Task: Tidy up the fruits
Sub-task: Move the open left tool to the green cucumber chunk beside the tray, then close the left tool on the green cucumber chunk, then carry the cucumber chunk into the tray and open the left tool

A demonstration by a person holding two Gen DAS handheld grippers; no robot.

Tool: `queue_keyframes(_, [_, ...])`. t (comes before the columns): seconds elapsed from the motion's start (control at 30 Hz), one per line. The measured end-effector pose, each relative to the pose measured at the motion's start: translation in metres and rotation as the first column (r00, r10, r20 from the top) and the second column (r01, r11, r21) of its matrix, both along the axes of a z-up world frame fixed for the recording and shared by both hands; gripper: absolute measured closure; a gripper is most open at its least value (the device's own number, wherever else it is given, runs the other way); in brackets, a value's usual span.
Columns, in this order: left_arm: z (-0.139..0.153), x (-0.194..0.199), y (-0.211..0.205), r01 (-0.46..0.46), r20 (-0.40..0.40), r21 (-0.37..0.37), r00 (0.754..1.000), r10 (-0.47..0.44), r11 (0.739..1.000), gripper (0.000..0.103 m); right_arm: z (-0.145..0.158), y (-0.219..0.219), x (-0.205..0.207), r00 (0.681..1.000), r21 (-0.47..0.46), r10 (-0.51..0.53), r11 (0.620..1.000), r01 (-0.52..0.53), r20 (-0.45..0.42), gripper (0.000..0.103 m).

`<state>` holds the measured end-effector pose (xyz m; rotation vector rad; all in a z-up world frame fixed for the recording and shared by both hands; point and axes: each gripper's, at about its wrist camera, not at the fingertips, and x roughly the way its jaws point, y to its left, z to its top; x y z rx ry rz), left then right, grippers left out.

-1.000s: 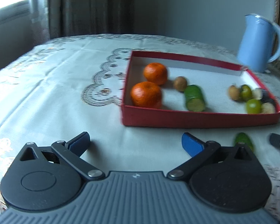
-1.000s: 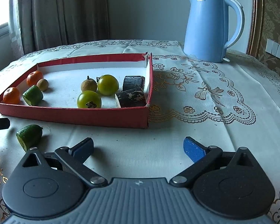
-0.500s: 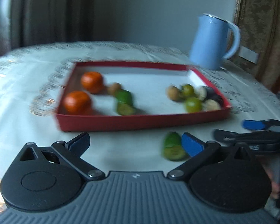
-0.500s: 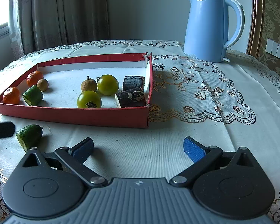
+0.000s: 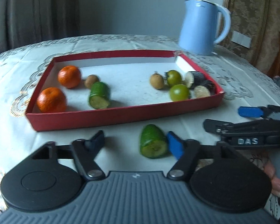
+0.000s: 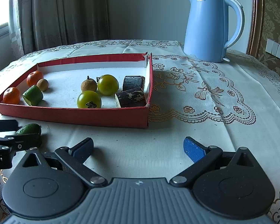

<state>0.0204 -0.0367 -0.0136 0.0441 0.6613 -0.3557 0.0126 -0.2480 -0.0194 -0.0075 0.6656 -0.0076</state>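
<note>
A red tray (image 5: 121, 114) (image 6: 74, 114) holds two oranges (image 5: 51, 99), a green cucumber piece (image 5: 99, 95), two brown longans (image 5: 156, 81), two green tomatoes (image 5: 179, 92) (image 6: 89, 99) and dark purple pieces (image 5: 203, 83) (image 6: 131, 98). A second cucumber piece (image 5: 153, 141) (image 6: 29, 128) lies on the tablecloth in front of the tray. My left gripper (image 5: 135, 143) is open around it, the piece close to its right finger. My right gripper (image 6: 138, 148) is open and empty over the cloth, to the right of the piece.
A blue electric kettle (image 5: 203, 26) (image 6: 212, 28) stands behind the tray at the right. The table has a white embroidered cloth (image 6: 205, 97). Curtains hang behind. The right gripper shows in the left wrist view (image 5: 252, 128).
My left gripper has swung right and moved up to the loose cucumber piece, which now lies between its fingers. The right gripper has stayed still.
</note>
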Motion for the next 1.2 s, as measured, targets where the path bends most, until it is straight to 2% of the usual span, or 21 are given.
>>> queue_keyframes(0.07, [0.0, -0.001, -0.005, 0.018, 0.006, 0.006, 1.0, -0.018, 1.0, 0.055, 0.0, 0.0, 0.0, 1.0, 0.0, 0.0, 1.0, 0.0, 0.0, 0.0])
queue_keyframes(0.13, [-0.001, -0.004, -0.009, 0.04, 0.015, 0.007, 0.999, -0.04, 0.999, 0.07, 0.0, 0.0, 0.0, 1.0, 0.0, 0.0, 1.0, 0.0, 0.0, 0.0])
queue_keyframes(0.17, [-0.001, -0.005, -0.009, 0.051, 0.014, 0.002, 0.999, -0.051, 0.999, 0.074, 0.0, 0.0, 0.0, 1.0, 0.0, 0.0, 1.0, 0.0, 0.0, 0.0])
queue_keyframes(0.3, [-0.002, -0.008, -0.01, 0.042, 0.028, 0.005, 0.999, -0.042, 0.999, 0.074, 0.0, 0.0, 0.0, 1.0, 0.0, 0.0, 1.0, 0.0, 0.0, 0.0])
queue_keyframes(0.4, [0.001, -0.015, -0.005, 0.013, 0.069, 0.027, 0.998, -0.015, 1.0, 0.074, 0.0, 0.0, 0.0, 1.0, 0.0, 0.0, 1.0, 0.0, 0.0, 0.0])
queue_keyframes(0.6, [0.016, -0.017, 0.016, -0.03, 0.109, 0.007, 0.994, 0.029, 1.0, 0.074, 0.0, 0.0, 0.0, 1.0, 0.0, 0.0, 1.0, 0.0, 0.0, 0.0])
queue_keyframes(0.87, [0.029, -0.004, 0.036, -0.098, 0.128, -0.025, 0.987, 0.101, 0.995, 0.074, 0.0, 0.0, 0.0, 1.0, 0.0, 0.0, 1.0, 0.0, 0.0, 0.0])
queue_keyframes(1.0, [0.033, 0.01, 0.039, -0.142, 0.143, -0.011, 0.98, 0.142, 0.99, 0.074, 0.0, 0.0, 0.0, 1.0, 0.0, 0.0, 1.0, 0.0, 0.0, 0.0])
queue_keyframes(1.2, [0.032, 0.037, 0.046, -0.184, 0.123, -0.004, 0.975, 0.183, 0.983, 0.074, 0.0, 0.0, 0.0, 1.0, 0.0, 0.0, 1.0, 0.0, 0.0, 0.0])
